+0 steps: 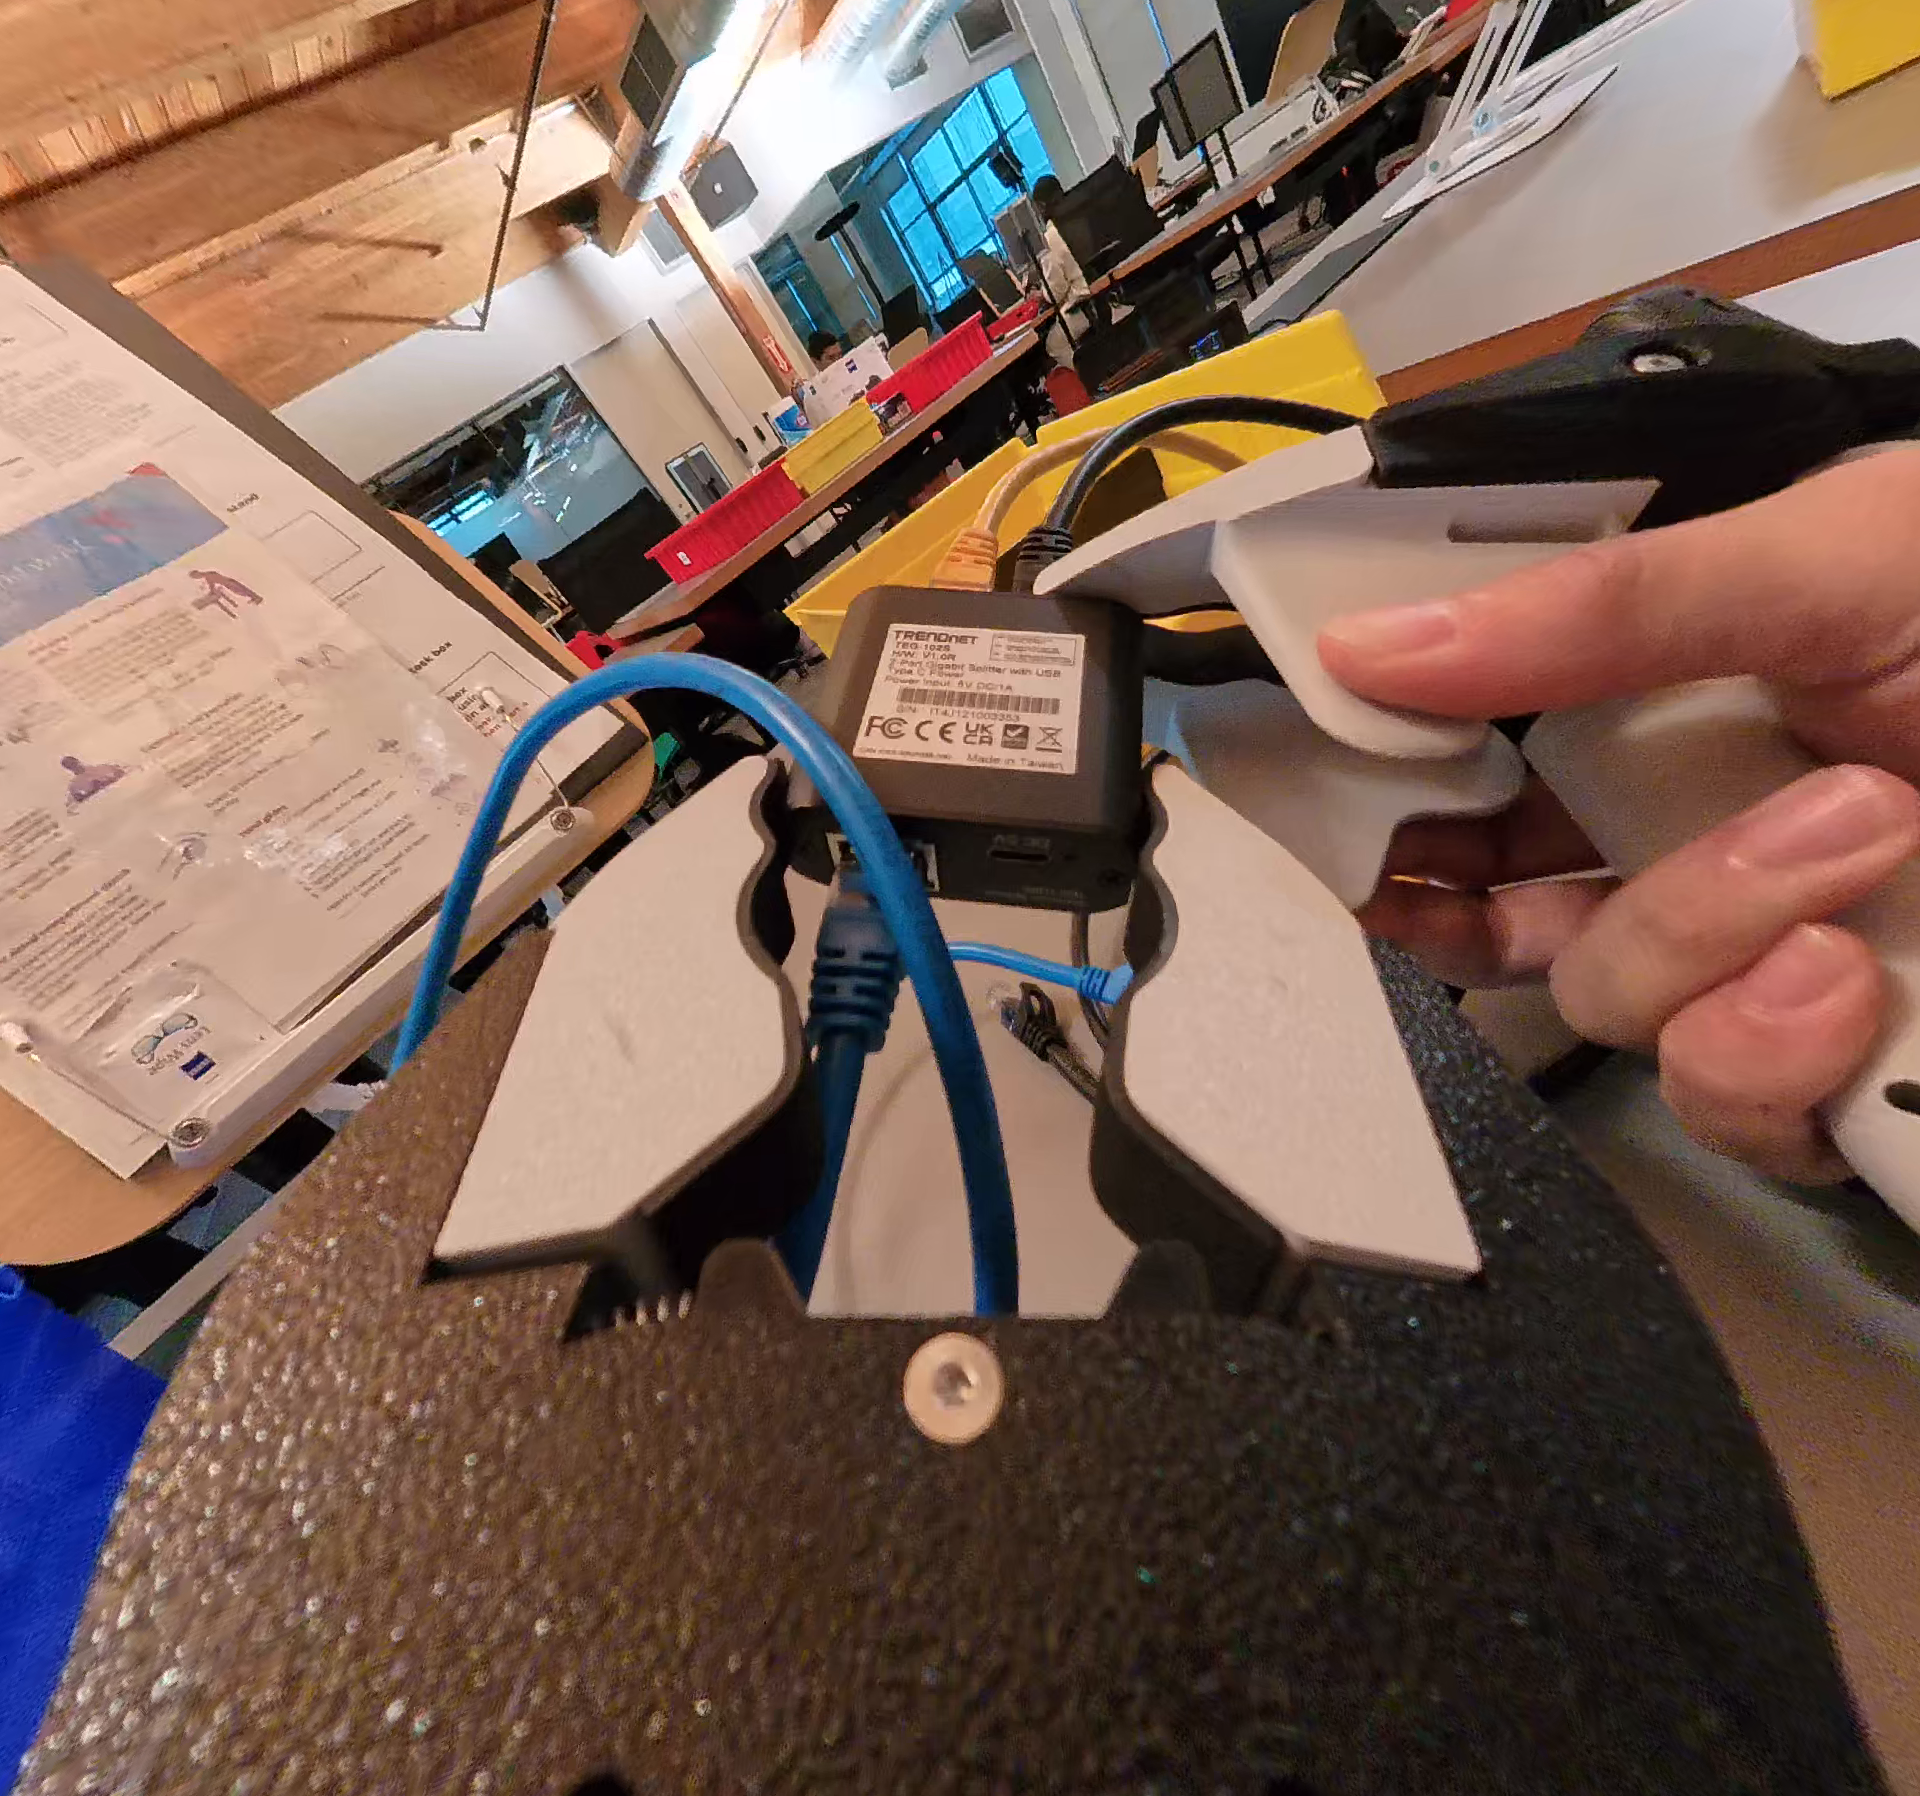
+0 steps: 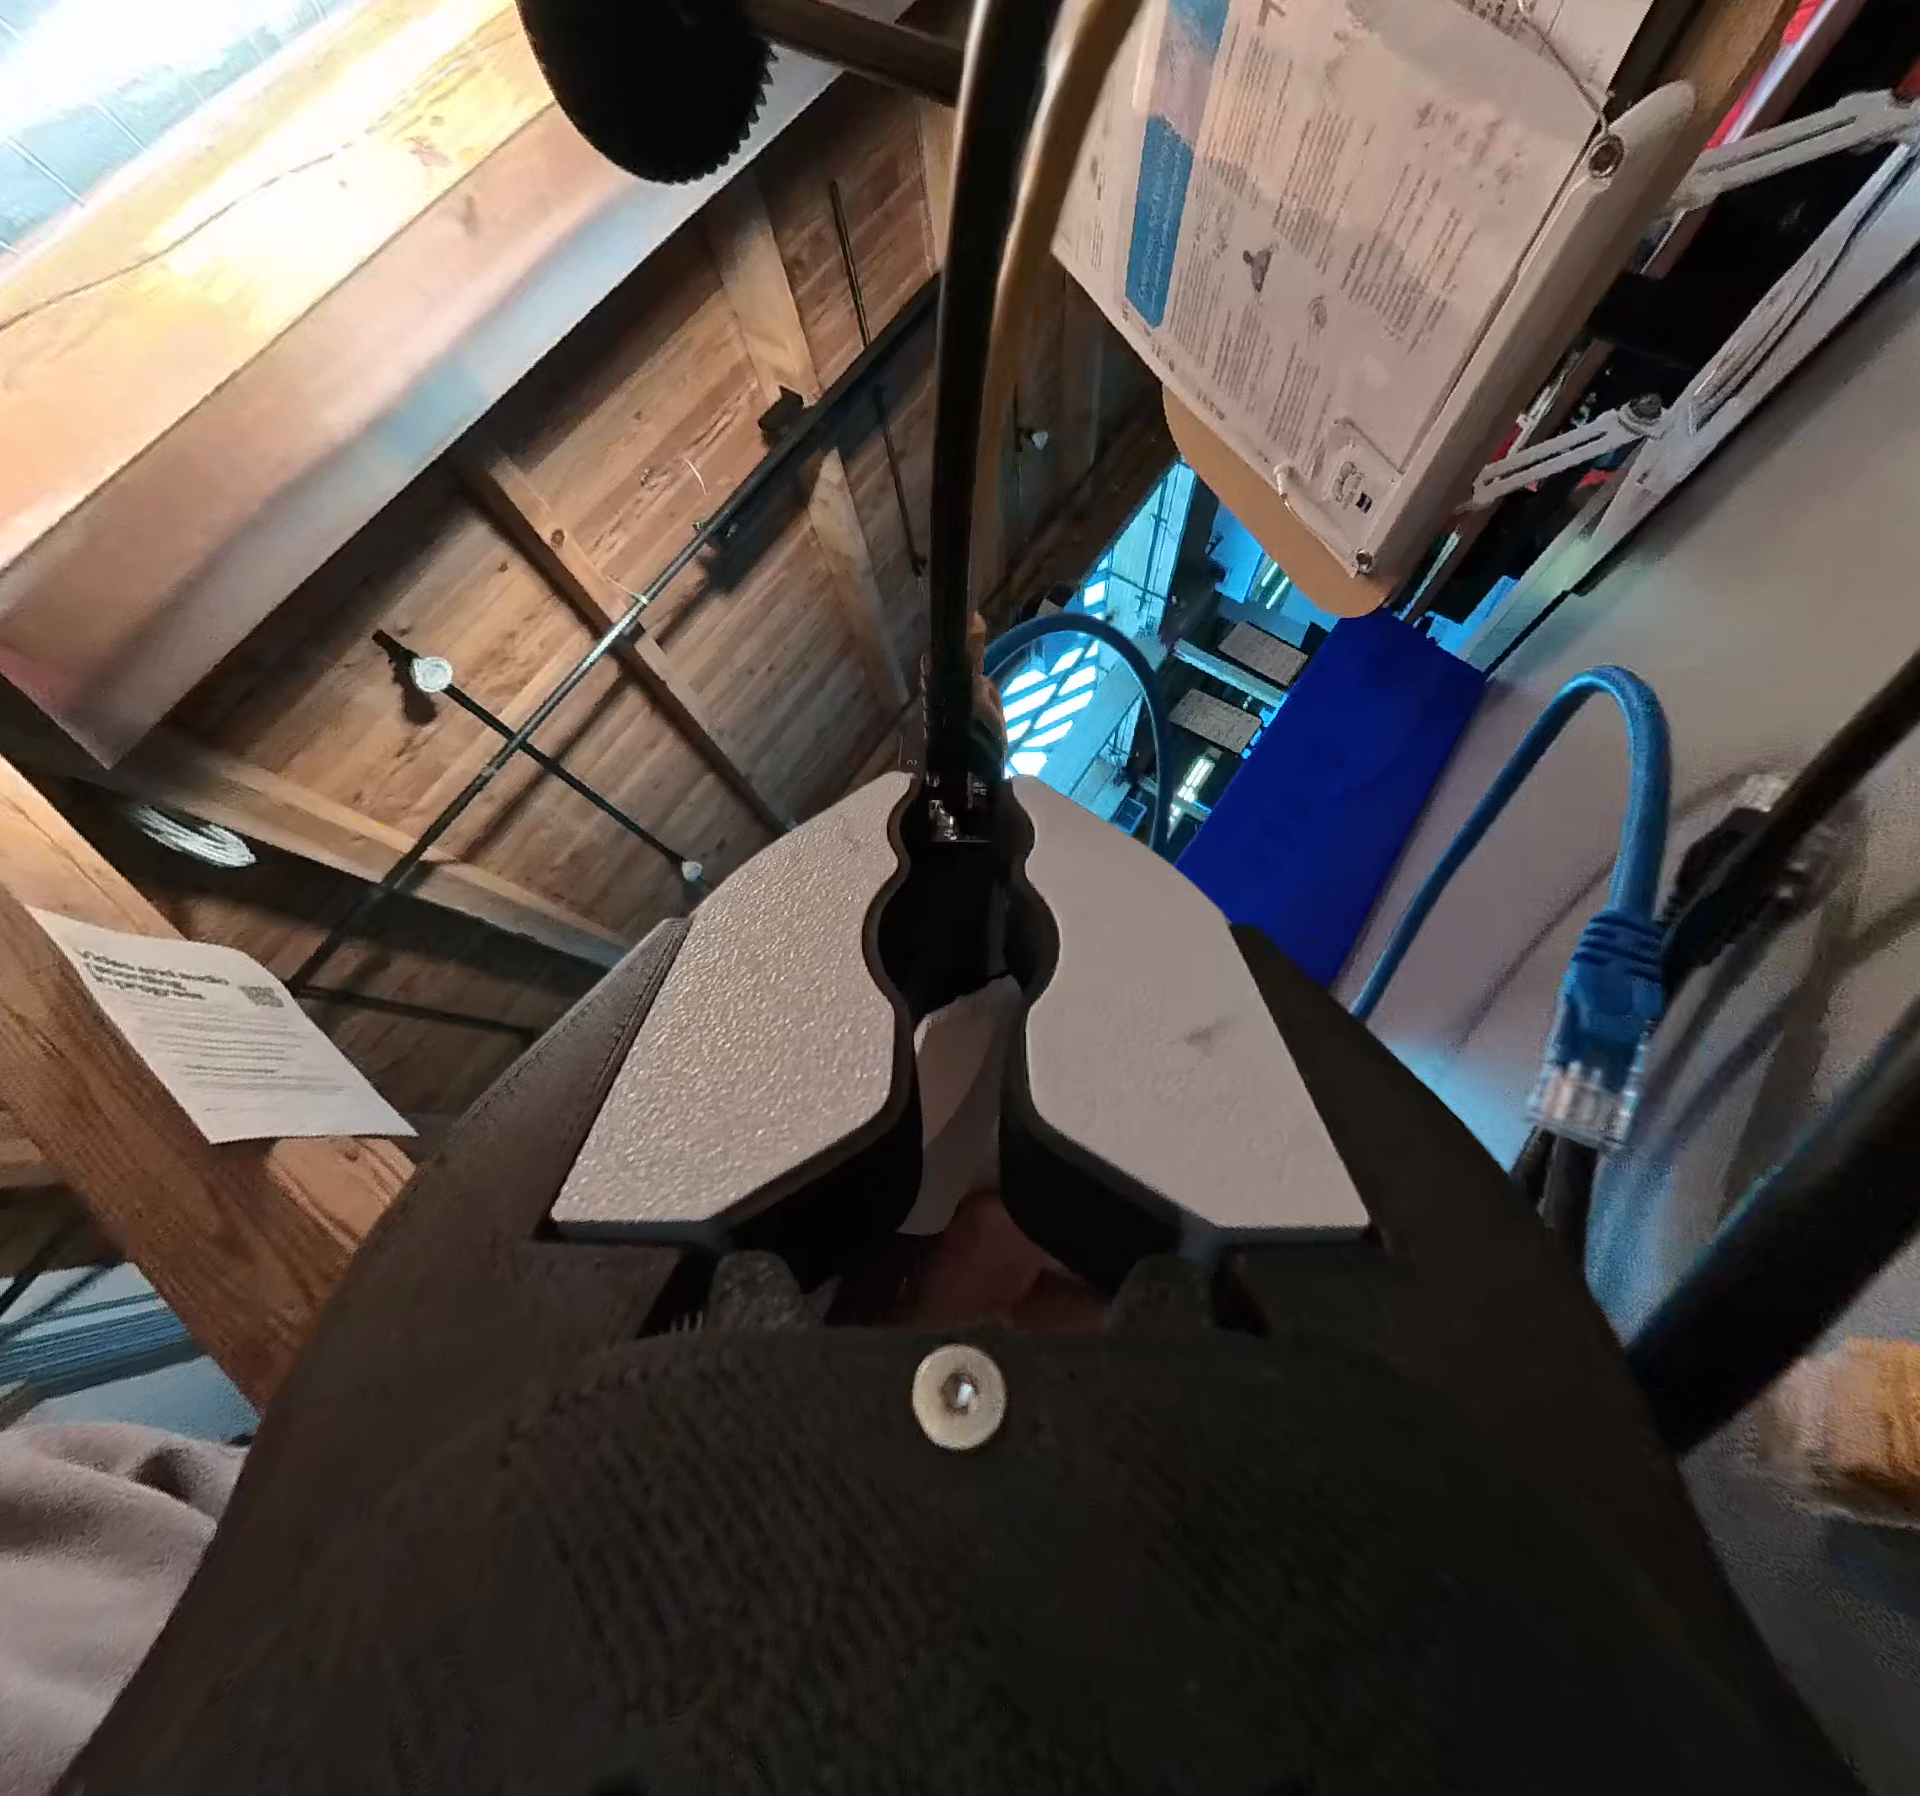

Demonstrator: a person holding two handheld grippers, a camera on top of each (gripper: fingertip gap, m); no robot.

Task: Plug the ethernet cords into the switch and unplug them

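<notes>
The left gripper fills the bottom of its own view, its two grey fingers spread fairly wide and pressed against the two sides of the black switch, which they hold up off the surface with its labelled underside toward the camera. A blue ethernet cord has its plug at a port on the switch's near face; whether it is fully seated cannot be told. Its cable loops up and over to the left. On the far edge of the switch sit a beige cord with an orange boot and a black cord, both plugged in. The right gripper comes in from the right, held by a person's hand, its tip at the black cord's plug. In the right wrist view the right gripper's fingers are nearly closed, pinching the black plug at their tips, with the black cable running away up the frame beside the beige one. On the grey surface to the right lies a loose blue cord with a bare plug. A yellow bin stands behind the switch, and an instruction sheet on a white stand leans at the left.
</notes>
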